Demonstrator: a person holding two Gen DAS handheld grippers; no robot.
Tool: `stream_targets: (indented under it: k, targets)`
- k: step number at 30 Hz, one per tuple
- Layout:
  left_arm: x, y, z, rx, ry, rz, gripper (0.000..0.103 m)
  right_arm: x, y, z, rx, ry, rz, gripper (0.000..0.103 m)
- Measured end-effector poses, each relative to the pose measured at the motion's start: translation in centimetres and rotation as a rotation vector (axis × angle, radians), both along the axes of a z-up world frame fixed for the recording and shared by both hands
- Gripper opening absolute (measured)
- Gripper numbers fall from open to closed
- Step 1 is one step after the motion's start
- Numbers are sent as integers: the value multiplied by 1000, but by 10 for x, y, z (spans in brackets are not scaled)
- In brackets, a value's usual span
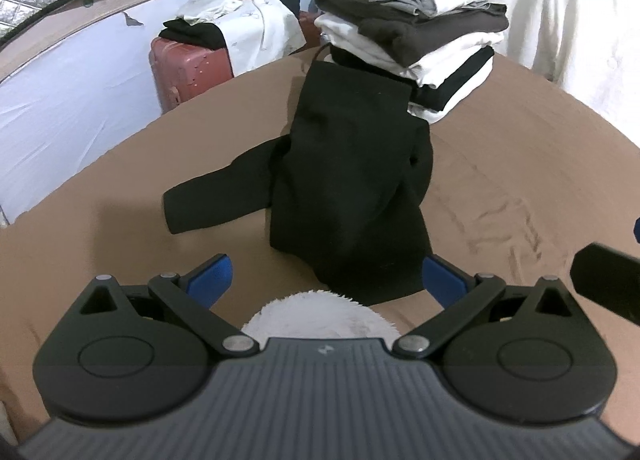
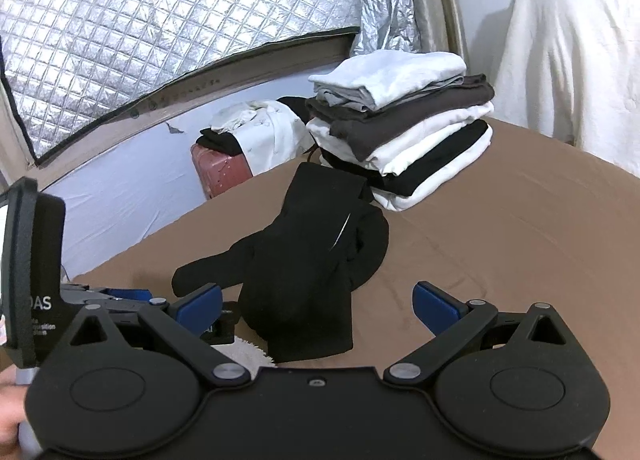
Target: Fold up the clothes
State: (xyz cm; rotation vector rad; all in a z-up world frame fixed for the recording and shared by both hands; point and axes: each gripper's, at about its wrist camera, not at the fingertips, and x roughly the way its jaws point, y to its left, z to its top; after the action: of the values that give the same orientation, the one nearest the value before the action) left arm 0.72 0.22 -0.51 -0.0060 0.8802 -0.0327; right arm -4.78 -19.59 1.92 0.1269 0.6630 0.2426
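Note:
A black long-sleeved garment (image 1: 352,180) lies on the brown bed sheet (image 1: 520,188), folded lengthwise with one sleeve sticking out to the left. Its near hem lies between the blue fingers of my left gripper (image 1: 326,280), which is open and holds nothing. In the right wrist view the same black garment (image 2: 304,280) lies ahead, its near end between the wide-apart fingers of my right gripper (image 2: 318,304), also open. The left gripper's body (image 2: 36,280) shows at the left edge there.
A stack of folded white, grey and dark clothes (image 1: 412,32) stands just behind the garment. A red suitcase (image 1: 188,68) with clothes on top stands beside the bed. A white fluffy item (image 1: 320,316) lies under my left gripper. White fabric (image 2: 568,60) hangs at the right.

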Motion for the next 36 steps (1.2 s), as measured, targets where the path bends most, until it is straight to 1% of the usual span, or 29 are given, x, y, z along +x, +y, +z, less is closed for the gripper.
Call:
stream_targets:
  k: [4, 10, 33, 36]
  targets:
    - [0, -1, -3, 1, 2, -7, 103, 2, -3, -2, 9, 2, -6, 103]
    - [-1, 0, -4, 1, 2, -15, 103, 1, -6, -3, 26, -15, 17, 103]
    - [3, 2, -8, -3, 24, -5, 103, 2, -9, -6, 30, -9, 1, 103]
    - [3, 3, -9, 0, 26, -2, 103, 1, -10, -5, 30, -18, -7, 103]
